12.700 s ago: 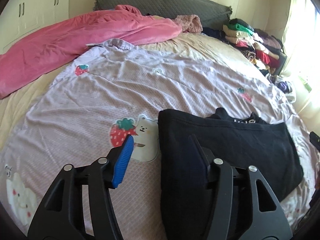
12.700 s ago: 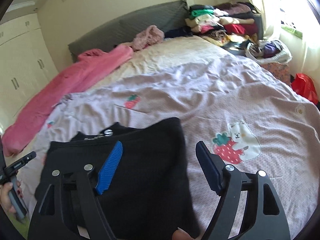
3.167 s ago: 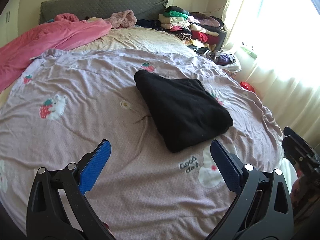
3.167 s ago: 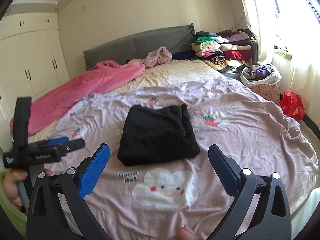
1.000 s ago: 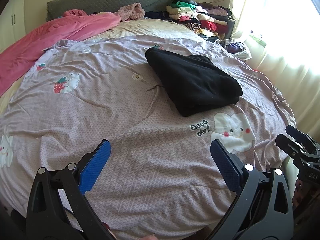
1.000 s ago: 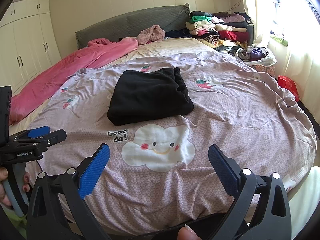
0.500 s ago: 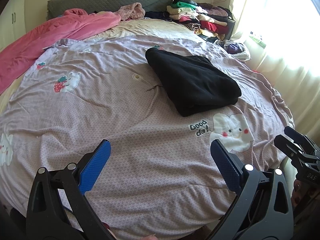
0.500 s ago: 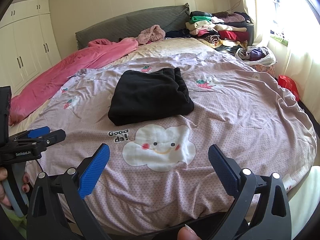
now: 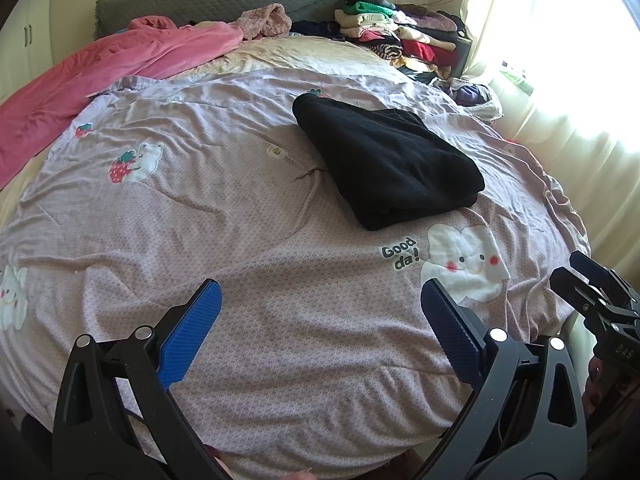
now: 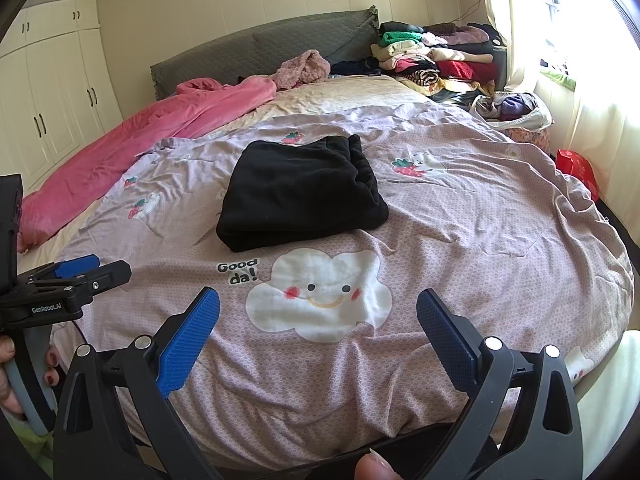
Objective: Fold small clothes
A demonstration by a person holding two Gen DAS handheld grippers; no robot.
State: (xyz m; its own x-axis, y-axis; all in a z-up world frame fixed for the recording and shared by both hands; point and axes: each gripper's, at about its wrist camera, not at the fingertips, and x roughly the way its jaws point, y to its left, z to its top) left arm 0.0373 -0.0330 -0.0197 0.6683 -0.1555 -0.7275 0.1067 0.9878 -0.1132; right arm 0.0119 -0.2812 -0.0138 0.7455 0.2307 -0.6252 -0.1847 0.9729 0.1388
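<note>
A black garment [image 9: 384, 164] lies folded into a thick rectangle on the lilac bedspread [image 9: 248, 248], past the "Good da!" cloud print; it also shows in the right wrist view [image 10: 300, 192]. My left gripper [image 9: 320, 328] is open and empty, held back above the near edge of the bed, well short of the garment. My right gripper [image 10: 318, 330] is open and empty too, above the near edge by the cloud print. Each gripper shows in the other's view, the right one at the right edge [image 9: 596, 304], the left one at the left edge [image 10: 76, 276].
A pink blanket [image 9: 100, 68] lies along the far left of the bed. A pile of folded clothes [image 9: 400, 36] stands at the far right by the grey headboard [image 10: 272, 52]. A bag of clothes [image 10: 512, 110] and curtains are on the right. White wardrobes [image 10: 52, 92] stand on the left.
Over 12.7 seconds both grippers went from close over the spread black garment to well back at the bed's edge, the garment now folded smaller. Almost nothing moved in the last second.
</note>
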